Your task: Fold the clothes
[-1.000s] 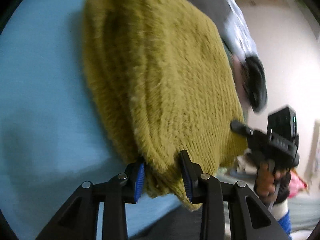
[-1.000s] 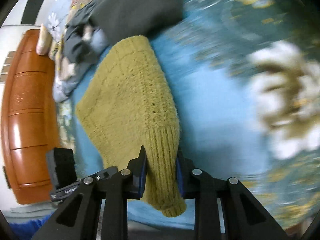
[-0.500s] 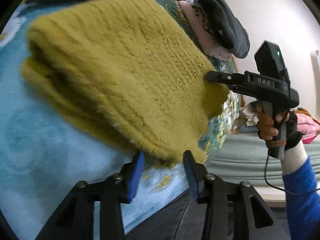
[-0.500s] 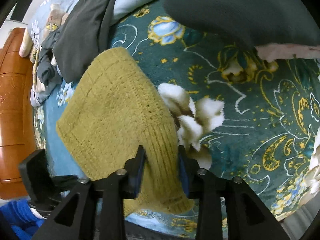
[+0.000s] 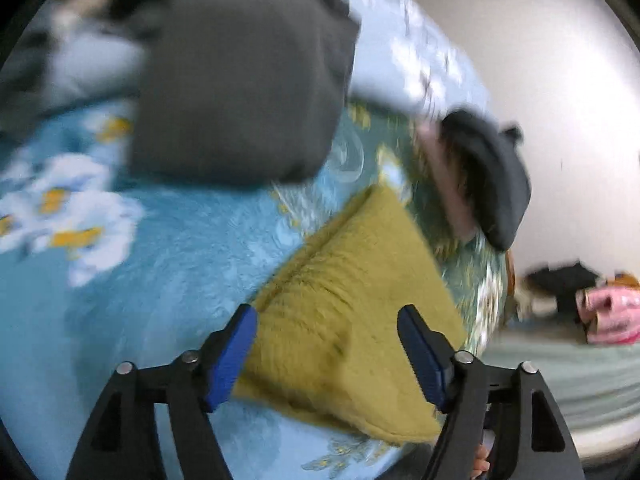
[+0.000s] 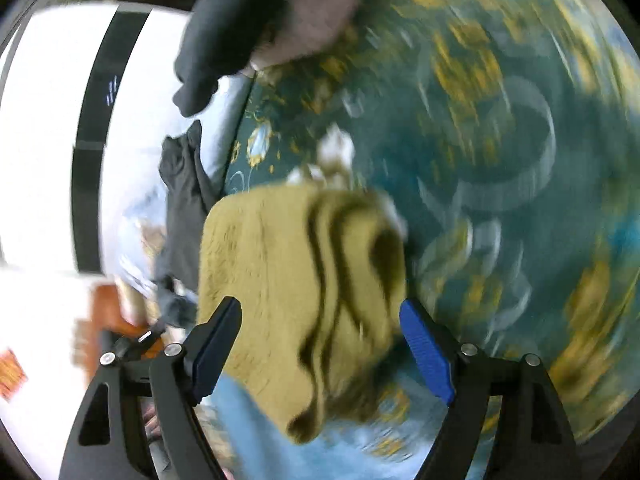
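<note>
- The bed's teal floral-patterned blanket carries everything; a folded dark grey garment lies further back on it, and another dark garment sits near the wall-side edge.
- The folded mustard-yellow fuzzy knit sweater rests on the blanket near its front edge, apart from the grey garment. In the right wrist view the sweater shows its stacked layers along one side.
- The left gripper has just been spreading its jaws; they stand wide with the sweater's corner between them, and the pads appear clear of the knit: released.
- The right gripper has likewise just been opening, released, with the sweater's layered edge between its jaws.
- Judged step: setting down the finished fold. Next, both hands would probably draw back without snagging the pile, then find another unfolded garment.
</note>
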`<state>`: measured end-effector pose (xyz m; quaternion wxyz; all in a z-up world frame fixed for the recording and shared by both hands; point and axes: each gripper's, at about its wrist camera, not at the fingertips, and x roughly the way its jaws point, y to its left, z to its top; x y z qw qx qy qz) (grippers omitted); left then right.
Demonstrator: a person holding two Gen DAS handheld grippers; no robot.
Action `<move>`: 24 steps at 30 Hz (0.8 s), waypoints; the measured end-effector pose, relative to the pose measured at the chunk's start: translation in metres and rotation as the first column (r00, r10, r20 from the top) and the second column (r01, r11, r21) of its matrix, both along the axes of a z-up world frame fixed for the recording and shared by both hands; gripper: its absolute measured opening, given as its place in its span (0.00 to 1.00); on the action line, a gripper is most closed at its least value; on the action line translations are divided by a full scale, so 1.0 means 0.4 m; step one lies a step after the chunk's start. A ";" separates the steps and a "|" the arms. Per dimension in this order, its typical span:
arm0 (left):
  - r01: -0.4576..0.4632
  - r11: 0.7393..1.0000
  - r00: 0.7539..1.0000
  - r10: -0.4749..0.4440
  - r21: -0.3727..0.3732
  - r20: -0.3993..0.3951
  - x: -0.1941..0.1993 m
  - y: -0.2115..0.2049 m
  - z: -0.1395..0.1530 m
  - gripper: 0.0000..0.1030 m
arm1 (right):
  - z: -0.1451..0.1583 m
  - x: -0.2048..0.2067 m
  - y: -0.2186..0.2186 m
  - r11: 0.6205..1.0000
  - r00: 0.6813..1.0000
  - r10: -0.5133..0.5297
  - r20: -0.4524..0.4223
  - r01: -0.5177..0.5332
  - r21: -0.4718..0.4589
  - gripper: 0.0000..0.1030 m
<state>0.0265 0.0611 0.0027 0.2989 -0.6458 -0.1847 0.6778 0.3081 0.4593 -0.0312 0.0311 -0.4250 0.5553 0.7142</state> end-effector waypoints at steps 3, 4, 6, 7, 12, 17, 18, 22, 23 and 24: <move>0.095 0.995 0.994 -0.093 -0.038 0.050 -0.023 0.045 -0.067 0.79 | -0.048 0.020 -0.051 0.995 0.998 -0.061 0.007 0.061 -0.073 0.81; 0.114 0.992 0.992 -0.112 -0.045 0.050 -0.024 0.051 -0.077 0.84 | -0.057 0.014 -0.063 0.995 0.998 -0.067 0.009 0.067 -0.076 0.81; 0.143 0.988 0.989 -0.140 -0.052 0.054 -0.028 0.061 -0.089 0.87 | -0.074 0.001 -0.086 0.993 0.997 -0.079 0.013 0.079 -0.084 0.81; 0.156 0.986 0.987 -0.153 -0.054 0.057 -0.030 0.066 -0.094 0.87 | -0.082 -0.006 -0.097 0.993 0.996 -0.085 0.016 0.086 -0.087 0.81; 0.123 0.991 0.987 -0.118 -0.046 0.107 -0.045 0.057 -0.090 0.87 | -0.085 -0.033 -0.121 0.991 0.992 -0.110 0.057 0.114 -0.067 0.81; 0.028 0.999 0.992 -0.025 -0.022 0.122 -0.027 -0.007 -0.079 0.73 | -0.098 -0.050 -0.112 0.987 0.983 -0.129 0.128 0.140 -0.077 0.51; 0.019 1.000 0.993 -0.016 -0.022 0.114 -0.020 -0.012 -0.077 0.70 | -0.098 -0.055 -0.109 0.988 0.985 -0.120 0.128 0.130 -0.079 0.49; -0.005 1.000 0.997 0.007 -0.030 0.079 0.018 -0.011 -0.070 0.46 | -0.090 -0.096 -0.093 0.995 0.989 -0.068 0.133 0.078 -0.069 0.43; -0.016 1.000 0.996 0.018 -0.023 0.085 0.031 -0.006 -0.070 0.42 | -0.079 -0.111 -0.084 0.997 0.989 -0.043 0.139 0.051 -0.051 0.41; -0.031 0.999 0.994 0.032 -0.011 0.100 0.045 -0.007 -0.069 0.40 | -0.066 -0.127 -0.073 0.999 0.989 -0.020 0.143 0.025 -0.031 0.39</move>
